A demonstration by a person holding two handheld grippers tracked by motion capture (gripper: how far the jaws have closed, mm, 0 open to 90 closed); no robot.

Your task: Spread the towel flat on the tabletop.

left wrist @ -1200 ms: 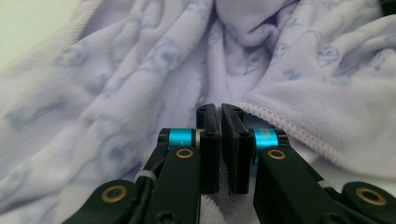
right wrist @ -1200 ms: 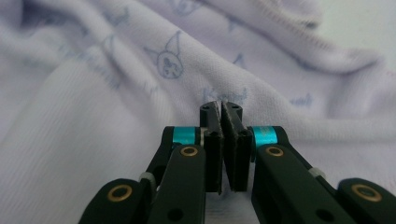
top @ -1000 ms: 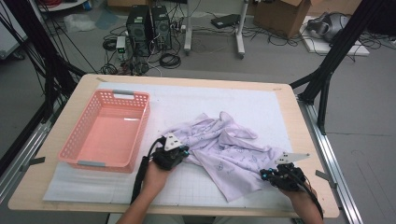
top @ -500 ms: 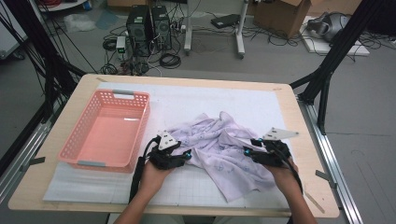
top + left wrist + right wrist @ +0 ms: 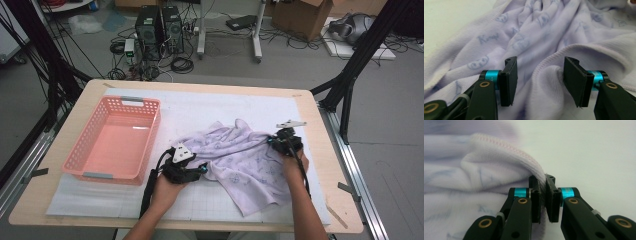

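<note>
Within the last second the right gripper (image 5: 281, 141) was carried from the lower right up to the towel (image 5: 240, 160) at centre and clamped on its hem, readying a lift, while the left gripper (image 5: 539, 82) was held wide open astride a fold

Lilac printed towel (image 5: 240, 160) crumpled on white mat, mid-table.

High view looks down across the table (image 5: 320, 165); both gripper views sit close against its towel (image 5: 240, 160).

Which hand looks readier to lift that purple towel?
Probably the right: its hand-held gripper is shut on the towel hem. The left hand-held gripper is open, with a fold between its jaws.
</note>
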